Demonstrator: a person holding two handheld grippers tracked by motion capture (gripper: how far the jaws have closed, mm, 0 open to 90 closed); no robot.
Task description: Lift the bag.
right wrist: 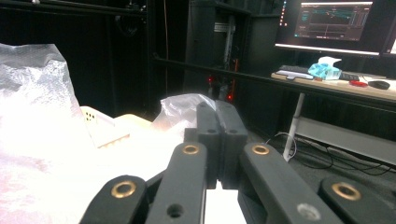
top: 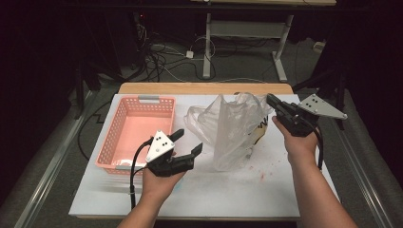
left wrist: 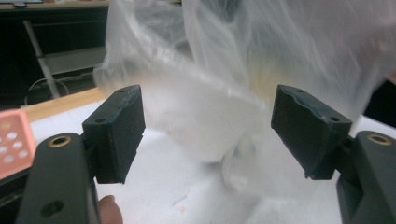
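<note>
Plastic bag (top: 234,130) pinched in right gripper (top: 272,99) jaws; left gripper (top: 188,142) jaws apart nr pink basket (top: 138,130).

A lab: black-curtained bench, loose floor cables (top: 157,57), and a data monitor (right wrist: 334,23) on a desk.

No text is legible; dark print on the plastic bag (top: 235,126) and the monitor (right wrist: 334,21) stays unreadable.
</note>
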